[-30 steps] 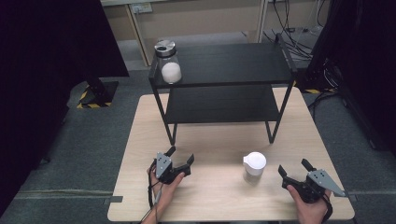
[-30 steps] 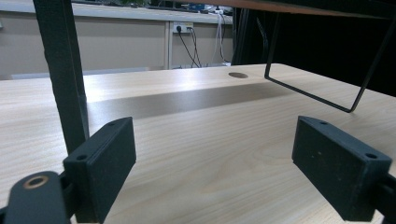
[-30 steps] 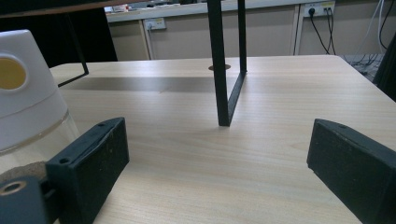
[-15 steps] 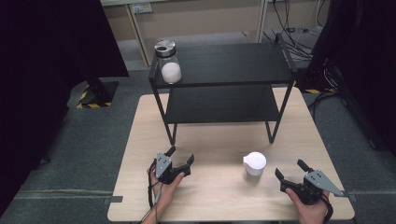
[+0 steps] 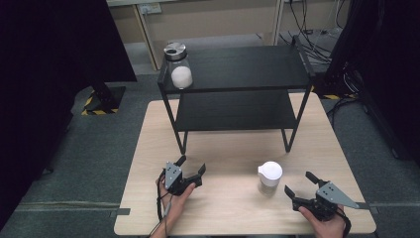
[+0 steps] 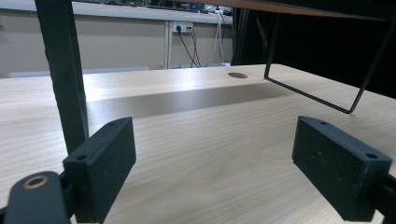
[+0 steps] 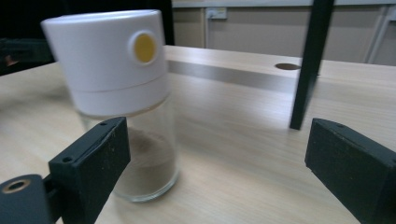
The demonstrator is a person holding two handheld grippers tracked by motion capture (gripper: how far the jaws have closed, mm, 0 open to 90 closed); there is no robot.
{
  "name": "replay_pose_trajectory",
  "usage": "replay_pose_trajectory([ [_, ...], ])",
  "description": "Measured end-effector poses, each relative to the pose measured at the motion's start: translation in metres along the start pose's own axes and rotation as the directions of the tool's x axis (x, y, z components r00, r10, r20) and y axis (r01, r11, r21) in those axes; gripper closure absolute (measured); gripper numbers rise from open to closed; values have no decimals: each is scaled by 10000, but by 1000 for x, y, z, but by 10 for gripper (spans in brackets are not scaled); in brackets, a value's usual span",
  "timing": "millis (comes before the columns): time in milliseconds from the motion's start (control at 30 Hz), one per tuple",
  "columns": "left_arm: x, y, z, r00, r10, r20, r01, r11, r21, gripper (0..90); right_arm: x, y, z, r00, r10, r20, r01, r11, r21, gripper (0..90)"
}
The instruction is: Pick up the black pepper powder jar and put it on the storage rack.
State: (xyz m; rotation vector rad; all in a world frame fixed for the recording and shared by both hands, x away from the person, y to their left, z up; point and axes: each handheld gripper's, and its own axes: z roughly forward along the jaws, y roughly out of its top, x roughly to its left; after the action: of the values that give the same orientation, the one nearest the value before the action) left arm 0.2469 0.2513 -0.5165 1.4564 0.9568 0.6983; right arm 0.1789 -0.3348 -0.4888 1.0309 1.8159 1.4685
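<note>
High view: light wooden table [image 5: 233, 208] carries a black two-tier metal shelf [image 5: 237, 74]; a lidded glass jar of white powder [image 5: 178, 67] stands on its top left corner. A white-capped clear glass shaker [image 5: 269, 177] stands between the left gripper [image 5: 190, 167] and right gripper [image 5: 302, 184], nearer the right.

Left gripper view: jaws wide apart, holding nothing.

Right gripper view: jaws wide apart, empty, shaker just beyond one jaw

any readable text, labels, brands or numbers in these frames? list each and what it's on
None readable.
The white-lidded jar carries a plain yellow dot on its lid, no lettering.
The glass jar on the black shelf shows no label.
The floor's yellow-and-black striped tape has no words.
</note>
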Motion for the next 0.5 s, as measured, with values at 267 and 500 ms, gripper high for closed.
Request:
replay_pose_trajectory([
  [267, -1, 0, 0, 10000, 74, 16, -74, 10000, 13, 126, 2, 6, 6, 9965, -469, -686, 488, 9984, 269, 71],
  [500, -1, 1, 0, 9999, 114, 12, -114, 9999, 33, 126, 5, 10, 16, 9901, -737, -1198, 796, 9958, 455, 72],
])
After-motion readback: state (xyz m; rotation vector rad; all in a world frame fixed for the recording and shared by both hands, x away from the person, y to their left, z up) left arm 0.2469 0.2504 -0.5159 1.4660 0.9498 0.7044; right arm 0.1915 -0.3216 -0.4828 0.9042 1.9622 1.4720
